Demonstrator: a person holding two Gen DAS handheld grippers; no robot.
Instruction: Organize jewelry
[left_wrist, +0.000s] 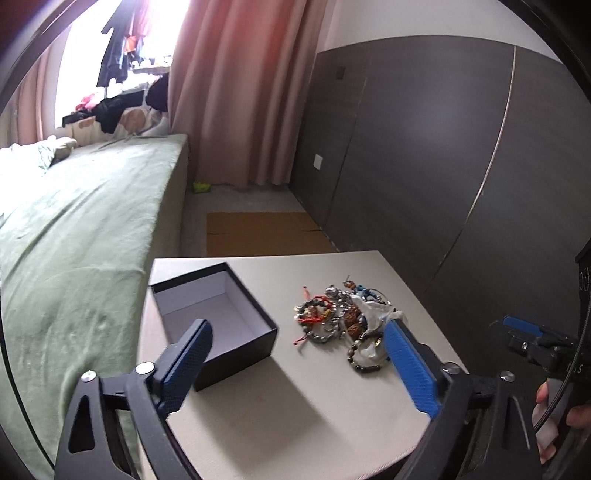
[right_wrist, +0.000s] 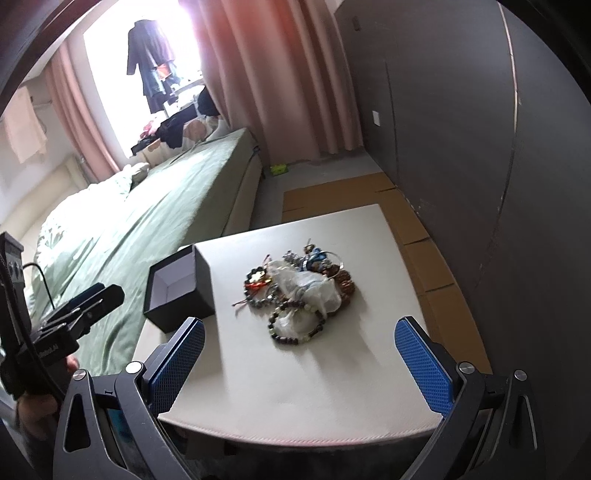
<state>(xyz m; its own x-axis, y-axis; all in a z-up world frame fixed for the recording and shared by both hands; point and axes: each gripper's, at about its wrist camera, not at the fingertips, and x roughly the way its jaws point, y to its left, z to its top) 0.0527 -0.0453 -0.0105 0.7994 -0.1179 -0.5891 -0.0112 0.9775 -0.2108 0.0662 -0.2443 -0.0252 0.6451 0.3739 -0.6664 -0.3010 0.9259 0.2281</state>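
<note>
A pile of bead bracelets and other jewelry (left_wrist: 340, 317) lies on a small white table (left_wrist: 277, 406), with a crumpled clear plastic bag (left_wrist: 373, 314) among it. An open, empty black box (left_wrist: 214, 317) with a white inside stands to its left. My left gripper (left_wrist: 295, 354) is open and empty, above the table's near part, between box and pile. In the right wrist view the pile (right_wrist: 295, 291), the bag (right_wrist: 310, 288) and the box (right_wrist: 181, 288) show on the table (right_wrist: 295, 387). My right gripper (right_wrist: 299, 354) is open and empty, short of the pile.
A bed with a green cover (left_wrist: 74, 240) runs along the table's left side. Dark grey wardrobe doors (left_wrist: 443, 147) stand on the right. Flat cardboard (left_wrist: 258, 232) lies on the floor beyond the table. Pink curtains (left_wrist: 240, 92) hang at the back.
</note>
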